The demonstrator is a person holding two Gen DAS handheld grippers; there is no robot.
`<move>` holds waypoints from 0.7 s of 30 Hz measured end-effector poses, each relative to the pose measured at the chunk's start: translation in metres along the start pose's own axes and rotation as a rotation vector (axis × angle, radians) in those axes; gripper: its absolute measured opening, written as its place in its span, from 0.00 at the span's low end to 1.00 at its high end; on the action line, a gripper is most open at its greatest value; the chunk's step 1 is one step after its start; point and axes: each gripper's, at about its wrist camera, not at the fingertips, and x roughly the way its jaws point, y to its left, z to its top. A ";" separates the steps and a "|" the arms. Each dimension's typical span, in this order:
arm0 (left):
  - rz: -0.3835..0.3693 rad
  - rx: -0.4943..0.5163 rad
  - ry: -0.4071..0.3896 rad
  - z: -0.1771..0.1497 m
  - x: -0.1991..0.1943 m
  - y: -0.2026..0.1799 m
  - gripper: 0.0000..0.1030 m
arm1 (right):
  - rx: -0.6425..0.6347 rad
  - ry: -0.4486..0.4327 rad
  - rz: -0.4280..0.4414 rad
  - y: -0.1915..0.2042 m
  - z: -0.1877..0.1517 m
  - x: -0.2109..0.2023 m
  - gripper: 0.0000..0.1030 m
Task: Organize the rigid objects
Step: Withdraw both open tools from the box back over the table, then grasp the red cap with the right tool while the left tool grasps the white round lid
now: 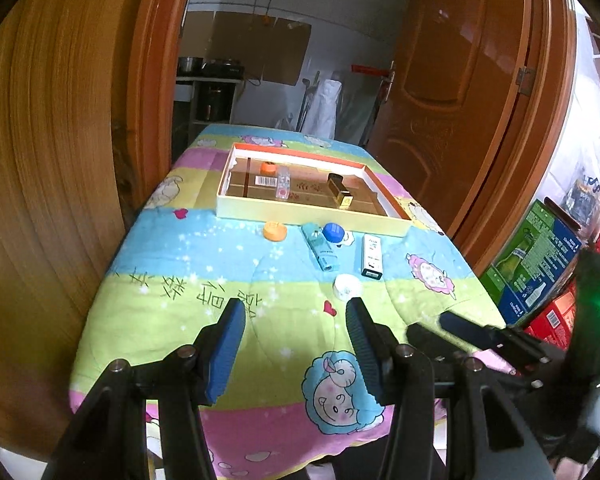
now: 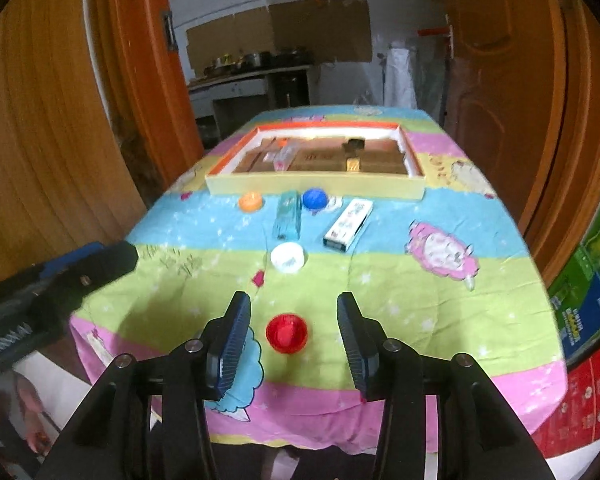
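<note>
Holding an orange cap (image 1: 267,167), clear bottle (image 1: 283,182), dark box (image 1: 339,190): tray (image 1: 300,218); both claws apart.

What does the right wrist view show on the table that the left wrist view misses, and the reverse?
Only the right wrist view shows the red cap, lying on the cloth between the open fingers of the right hand-held gripper, not gripped. The left wrist view adds no table item of its own; it shows the left hand-held gripper open over bare cloth. Both show the tray, orange cap, blue cap and white cap.
</note>
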 end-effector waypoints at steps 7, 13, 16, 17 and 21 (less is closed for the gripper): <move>0.002 0.016 0.030 -0.007 0.020 -0.001 0.51 | -0.038 0.042 0.003 0.003 -0.018 0.035 0.45; -0.005 0.050 0.061 -0.006 0.039 -0.006 0.51 | -0.052 0.048 -0.002 0.002 -0.022 0.050 0.45; -0.012 0.074 0.070 -0.002 0.051 -0.012 0.51 | -0.067 0.037 -0.012 0.003 -0.022 0.052 0.30; -0.019 0.085 0.078 0.000 0.057 -0.015 0.51 | -0.071 0.035 -0.013 0.002 -0.023 0.052 0.30; -0.059 0.129 0.118 0.005 0.083 -0.030 0.51 | -0.061 0.027 -0.016 -0.005 -0.023 0.050 0.30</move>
